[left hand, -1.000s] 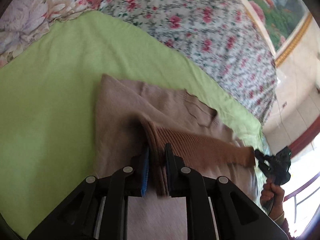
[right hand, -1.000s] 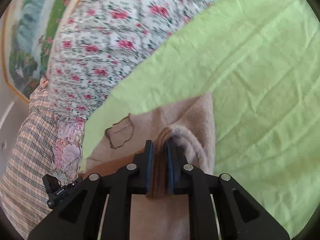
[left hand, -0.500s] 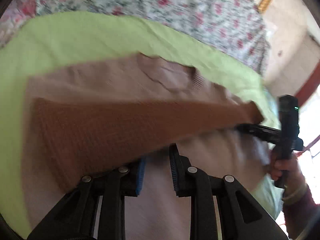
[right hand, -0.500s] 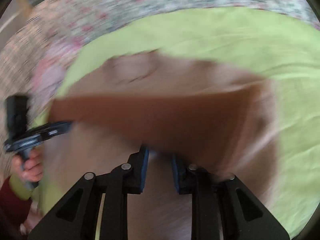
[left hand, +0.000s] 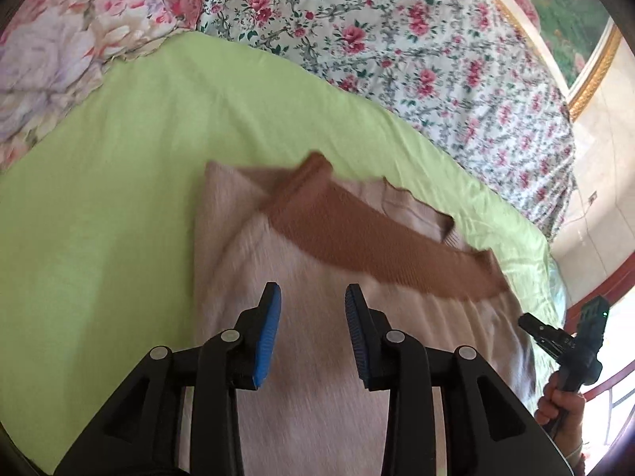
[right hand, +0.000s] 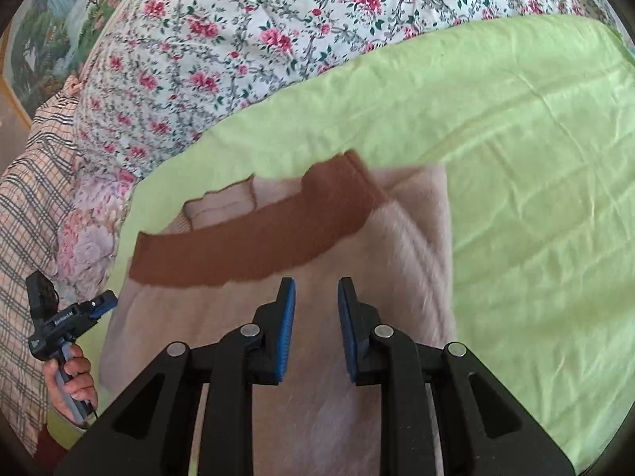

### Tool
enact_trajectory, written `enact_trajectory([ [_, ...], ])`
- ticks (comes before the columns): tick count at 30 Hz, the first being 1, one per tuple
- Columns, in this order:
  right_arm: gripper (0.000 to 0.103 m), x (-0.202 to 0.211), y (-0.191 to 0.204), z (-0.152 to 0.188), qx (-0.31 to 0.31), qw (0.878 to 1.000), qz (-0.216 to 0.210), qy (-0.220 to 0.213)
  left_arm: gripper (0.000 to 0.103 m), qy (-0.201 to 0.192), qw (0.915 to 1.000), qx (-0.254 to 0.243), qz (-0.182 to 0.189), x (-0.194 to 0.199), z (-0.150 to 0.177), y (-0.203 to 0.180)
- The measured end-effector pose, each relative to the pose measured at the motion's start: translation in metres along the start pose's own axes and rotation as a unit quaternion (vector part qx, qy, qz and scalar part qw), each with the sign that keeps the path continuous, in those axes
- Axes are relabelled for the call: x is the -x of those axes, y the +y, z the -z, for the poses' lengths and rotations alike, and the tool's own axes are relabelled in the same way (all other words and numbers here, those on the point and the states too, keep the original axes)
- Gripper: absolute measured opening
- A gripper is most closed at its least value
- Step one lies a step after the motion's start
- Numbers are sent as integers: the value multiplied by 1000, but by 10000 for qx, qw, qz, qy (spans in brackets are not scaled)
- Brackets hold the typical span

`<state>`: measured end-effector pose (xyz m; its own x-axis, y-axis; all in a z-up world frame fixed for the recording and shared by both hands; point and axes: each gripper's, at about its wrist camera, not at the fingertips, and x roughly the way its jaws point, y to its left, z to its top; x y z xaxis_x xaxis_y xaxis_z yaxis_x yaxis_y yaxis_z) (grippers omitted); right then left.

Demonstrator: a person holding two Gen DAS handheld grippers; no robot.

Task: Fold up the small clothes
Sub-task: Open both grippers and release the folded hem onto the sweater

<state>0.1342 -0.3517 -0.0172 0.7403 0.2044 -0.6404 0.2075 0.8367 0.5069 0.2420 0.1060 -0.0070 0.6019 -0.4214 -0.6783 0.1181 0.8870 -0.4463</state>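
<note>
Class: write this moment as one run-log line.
left gripper: open, empty | right gripper: open, empty | sweater: folded, brown hem on top | surface: green sheet

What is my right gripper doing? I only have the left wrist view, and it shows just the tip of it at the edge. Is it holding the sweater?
Observer: No. In the right wrist view the right gripper is open over the pink sweater, with nothing between its pads.
Operator: Where is the brown hem from there?
Observer: The brown ribbed band lies just ahead of its fingertips and is not gripped.
Operator: Is there anything past the sweater on the far side?
Observer: A plaid cloth lies beside the floral bedding. Your view misses it.
</note>
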Motion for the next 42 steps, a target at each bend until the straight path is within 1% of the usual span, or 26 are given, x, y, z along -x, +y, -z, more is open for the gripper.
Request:
enact_trajectory([
  [1,25,3,3,9,-7,10000,-37,-5,36,33,10000,4,54,7,13,-4],
  [3,31,10,5,29,-45,10000,-47,-37,38,88,9999,-18,138,20,36,-10],
  [4,32,13,5,37,-83,9999,-71,-58,39,119,9998,-41,160,27,50,-12],
  [7,33,24,7,60,-191,9997,-147,-89,44,208,9995,-72,243,42,87,-20],
  [11,34,35,10,80,-178,9997,-157,-37,45,333,9990,26,310,55,126,-20],
  [16,37,44,16,92,-121,9998,-151,-34,48,425,9980,297,356,57,154,-17],
  [18,39,46,19,95,-85,9998,-161,-26,49,444,9974,441,366,55,159,-14],
  [23,43,48,28,100,13,9997,-254,16,55,310,9960,735,413,48,159,-8],
  [30,45,43,33,101,61,9993,-363,67,56,-21,9901,1315,490,40,141,18],
  [34,45,36,33,94,65,9991,-402,103,56,-225,9883,1475,324,32,120,27],
  [39,45,28,29,74,109,9988,-464,66,56,-446,9857,1625,50,23,99,35],
  [41,45,26,26,64,125,9987,-498,41,50,-510,9857,1605,-40,23,95,33],
  [42,45,24,24,59,130,9985,-533,39,43,-544,9864,1548,-82,23,92,30],
])
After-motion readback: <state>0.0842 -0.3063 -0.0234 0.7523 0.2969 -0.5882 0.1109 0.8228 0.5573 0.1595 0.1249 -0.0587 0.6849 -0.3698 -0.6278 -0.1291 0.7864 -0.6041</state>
